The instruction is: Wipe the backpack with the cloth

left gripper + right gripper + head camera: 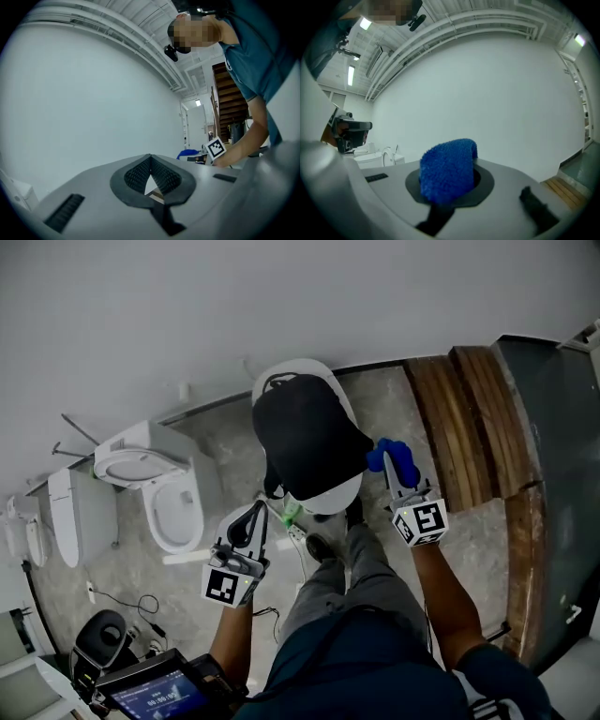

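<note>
The backpack point(309, 442) is the biggest thing in front of me. It is black and slumps over a white round stand point(330, 497) that it mostly covers, so I judge its footing to be loose. A toilet point(169, 498) stands well off to the left.

My left gripper point(251, 521) hangs low beside the stand with its jaws closed tip to tip on nothing, so nothing braces the bag. A firm sideways stroke could push it off the stand onto the floor.

My right gripper point(401, 474) is clenched on the blue cloth point(447, 171), just beside the bag's right edge. I can't tell whether they touch. Only a folded wad sticks out past the jaws. Drag on the bag's fabric might tug it free, or hard plastic might scrape the bag instead.
</note>
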